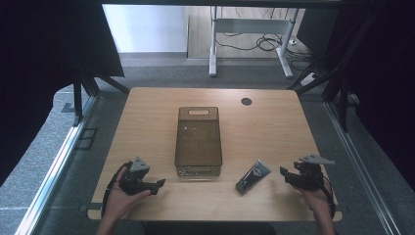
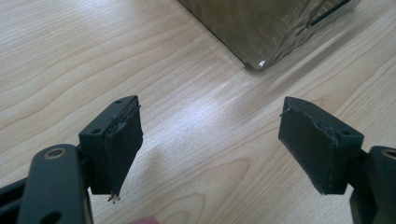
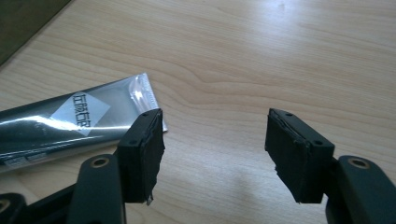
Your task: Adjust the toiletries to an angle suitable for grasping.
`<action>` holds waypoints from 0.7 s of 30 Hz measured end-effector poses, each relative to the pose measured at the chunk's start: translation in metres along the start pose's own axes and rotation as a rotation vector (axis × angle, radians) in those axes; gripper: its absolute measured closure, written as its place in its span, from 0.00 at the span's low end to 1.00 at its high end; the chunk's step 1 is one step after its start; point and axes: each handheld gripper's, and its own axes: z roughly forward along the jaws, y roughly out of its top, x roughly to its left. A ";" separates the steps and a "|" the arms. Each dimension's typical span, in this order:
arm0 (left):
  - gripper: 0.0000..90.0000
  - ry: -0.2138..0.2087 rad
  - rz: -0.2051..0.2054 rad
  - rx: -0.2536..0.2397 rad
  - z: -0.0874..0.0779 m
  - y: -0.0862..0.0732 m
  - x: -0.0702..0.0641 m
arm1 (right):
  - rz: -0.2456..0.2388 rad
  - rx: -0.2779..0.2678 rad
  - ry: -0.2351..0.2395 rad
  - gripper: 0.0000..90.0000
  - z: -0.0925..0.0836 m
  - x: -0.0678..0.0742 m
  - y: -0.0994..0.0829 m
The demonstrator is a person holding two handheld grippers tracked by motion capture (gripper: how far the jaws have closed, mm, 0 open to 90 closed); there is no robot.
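Two tools low point(image 1: 161, 183) point(image 1: 283, 170), jaws spread, empty

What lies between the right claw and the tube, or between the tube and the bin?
Nothing visible does. Bare table separates the open right claw from the tube, and again the tube from the bin on its left; the bin looks empty.

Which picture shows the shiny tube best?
The right gripper view: the tube lies close, its label and crimped end clear, partly cut off at the left. The high view shows the whole tube, small, beside the bin.
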 end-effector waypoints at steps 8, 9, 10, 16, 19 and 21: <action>0.24 0.005 0.004 -0.005 -0.003 0.001 -0.004 | -0.017 0.016 0.041 0.51 -0.002 0.001 0.002; 0.24 0.005 0.004 -0.007 -0.003 0.002 -0.004 | -0.016 0.017 0.039 0.51 -0.002 0.001 0.002; 0.24 0.006 0.004 -0.009 -0.004 0.003 -0.004 | -0.007 0.020 0.044 0.54 -0.001 0.000 0.002; 0.24 0.002 0.012 -0.019 -0.009 0.007 -0.006 | -0.023 0.059 0.075 0.64 0.002 0.006 0.003; 0.24 -0.003 0.012 -0.019 -0.009 0.006 -0.006 | -0.044 0.076 0.090 0.68 0.000 0.009 0.007; 0.24 -0.007 0.013 -0.015 -0.008 0.005 -0.006 | -0.117 0.132 0.118 0.71 -0.004 0.017 0.017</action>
